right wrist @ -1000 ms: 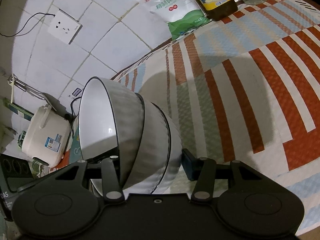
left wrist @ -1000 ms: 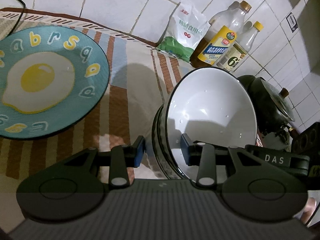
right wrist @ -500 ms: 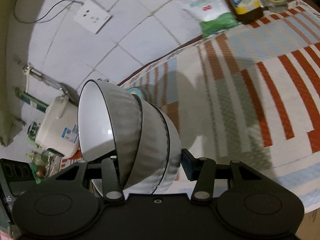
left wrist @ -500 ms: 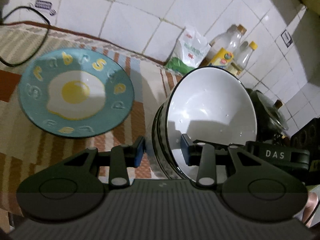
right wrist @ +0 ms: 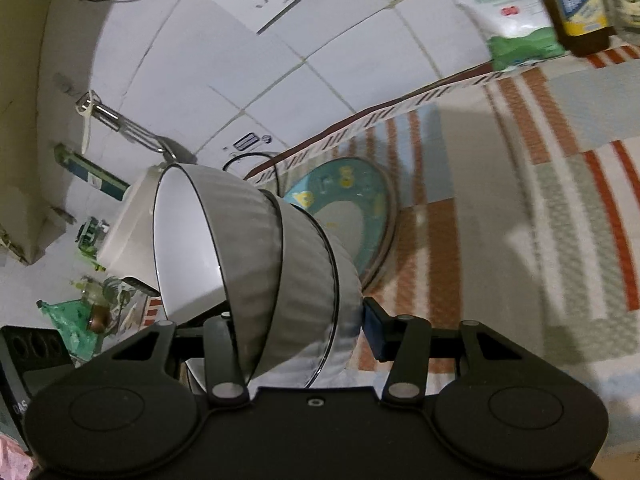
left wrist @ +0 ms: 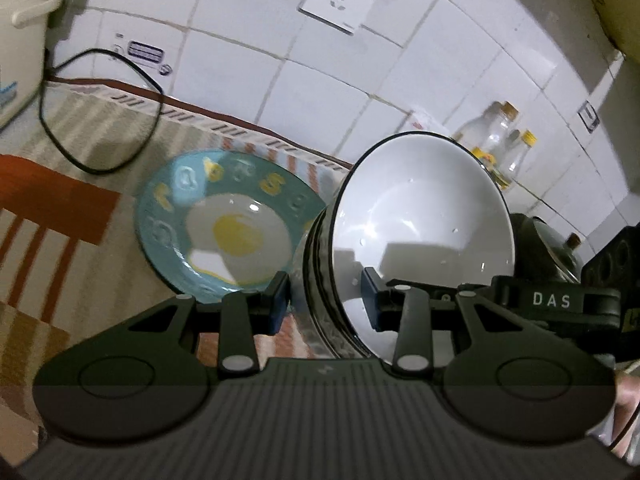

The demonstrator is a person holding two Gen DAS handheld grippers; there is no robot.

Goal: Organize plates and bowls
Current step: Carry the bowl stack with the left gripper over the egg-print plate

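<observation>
- My left gripper (left wrist: 324,304) has its jaws clamped across the rims of the nested bowls (left wrist: 420,224), tipped on edge.
- My right gripper (right wrist: 296,332) pinches the same stack's walls.
- The egg plate (left wrist: 224,232) lies on the counter (left wrist: 80,280) beyond.

The stacked bowls (left wrist: 420,232) hide the near edge of the egg-patterned plate (left wrist: 224,232) and most of the bag behind them. In the right wrist view, the bowls cover the hand-held gripper's left finger, and the oil bottle (right wrist: 576,4) is cut off at the top edge. The plate's letters are blurred.
</observation>
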